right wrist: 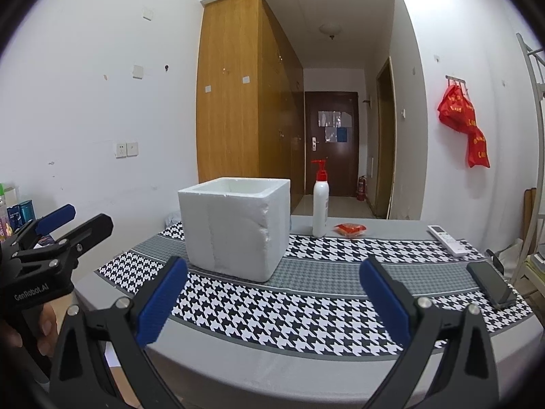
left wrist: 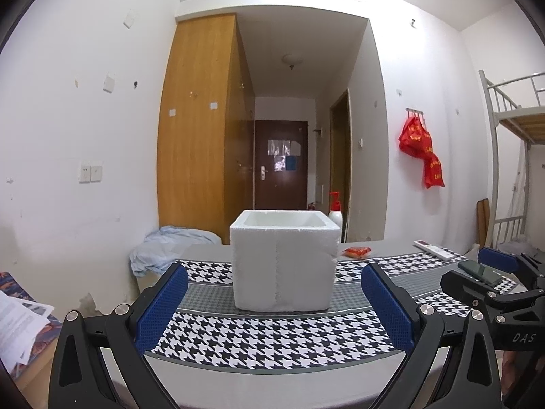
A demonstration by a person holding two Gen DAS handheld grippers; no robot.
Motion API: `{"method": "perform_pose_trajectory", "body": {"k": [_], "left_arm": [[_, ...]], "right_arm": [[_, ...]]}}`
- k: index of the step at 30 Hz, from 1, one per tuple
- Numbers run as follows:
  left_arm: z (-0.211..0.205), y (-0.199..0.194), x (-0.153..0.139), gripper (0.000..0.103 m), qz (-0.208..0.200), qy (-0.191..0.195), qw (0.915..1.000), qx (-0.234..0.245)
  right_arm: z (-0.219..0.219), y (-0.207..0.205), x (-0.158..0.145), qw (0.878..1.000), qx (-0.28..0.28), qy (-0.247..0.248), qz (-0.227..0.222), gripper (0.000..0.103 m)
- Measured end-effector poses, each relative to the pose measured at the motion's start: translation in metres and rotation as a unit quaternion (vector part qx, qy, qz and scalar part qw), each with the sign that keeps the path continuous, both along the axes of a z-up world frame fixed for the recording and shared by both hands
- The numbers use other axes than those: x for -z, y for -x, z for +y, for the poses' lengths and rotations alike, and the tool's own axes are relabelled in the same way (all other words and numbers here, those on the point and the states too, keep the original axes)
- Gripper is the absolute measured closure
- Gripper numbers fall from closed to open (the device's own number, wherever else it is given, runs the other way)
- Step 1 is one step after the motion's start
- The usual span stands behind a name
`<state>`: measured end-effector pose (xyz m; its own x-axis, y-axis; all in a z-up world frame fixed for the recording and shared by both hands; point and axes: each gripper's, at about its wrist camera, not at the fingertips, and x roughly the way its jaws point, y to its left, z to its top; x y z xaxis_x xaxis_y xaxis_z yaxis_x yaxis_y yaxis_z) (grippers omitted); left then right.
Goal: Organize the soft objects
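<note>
both tools idling above tabletop
left tool (left wrist: pixel 274 301) and right tool (right wrist: pixel 272 293) are hovering with fingers apart, facing the foam box (left wrist: pixel 284 262).

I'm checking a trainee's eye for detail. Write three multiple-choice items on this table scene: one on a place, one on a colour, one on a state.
1. Where does the pump bottle stand relative to the foam box in the right wrist view?
A. Inside it
B. To its right, farther back on the table
C. On top of it

2. What colour is the bottle's pump head?
A. Red
B. Green
C. Yellow

3. What state is the right gripper in?
A. Shut on the box
B. Shut on the phone
C. Open, holding nothing

Answers:
1 B, the bottle stands apart from the box near the far edge of the table.
2 A, the pump above the white body is red.
3 C, its blue pads are spread wide over the houndstooth mat.
</note>
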<state>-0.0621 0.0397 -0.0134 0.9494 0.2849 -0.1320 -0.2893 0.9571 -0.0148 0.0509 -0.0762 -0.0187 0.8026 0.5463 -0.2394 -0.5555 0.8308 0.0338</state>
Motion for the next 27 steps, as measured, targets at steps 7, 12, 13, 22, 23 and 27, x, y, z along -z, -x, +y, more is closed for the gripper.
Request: {"method": "perform_pose_trajectory", "body": {"k": [7,12,13,22,23,27], "left_arm": [[-0.0058,0.0067,-0.0004,0.001,-0.004,-0.004,1.0000,0.004],[-0.0068,0.0064,0.0005,0.001,-0.001,-0.004,1.0000,0.005],[-0.0067,0.0060,0.0007,0.001,0.001,-0.004,1.0000,0.005],[-0.0079,0.0039,0.0007,0.001,0.005,-0.005,0.9999,0.011],[-0.0081,0.0036,0.0007,0.001,0.006,-0.005,0.9999,0.011],[-0.0088,0.0040,0.0011,0.001,0.006,-0.006,0.9999,0.012]], "right_arm": [[0.0005,0.0043,-0.0001,1.000,0.003,0.008,-0.002,0.001],[-0.0004,0.0036,0.0004,1.000,0.001,0.006,-0.002,0.001],[-0.0009,0.0037,0.0002,1.000,0.001,0.006,-0.002,0.001],[-0.0010,0.0028,0.0014,1.000,-0.001,0.009,0.000,0.001],[-0.0010,0.0028,0.0014,1.000,-0.001,0.009,0.000,0.001],[-0.0017,0.0025,0.0014,1.000,0.002,0.009,0.001,0.001]]}}
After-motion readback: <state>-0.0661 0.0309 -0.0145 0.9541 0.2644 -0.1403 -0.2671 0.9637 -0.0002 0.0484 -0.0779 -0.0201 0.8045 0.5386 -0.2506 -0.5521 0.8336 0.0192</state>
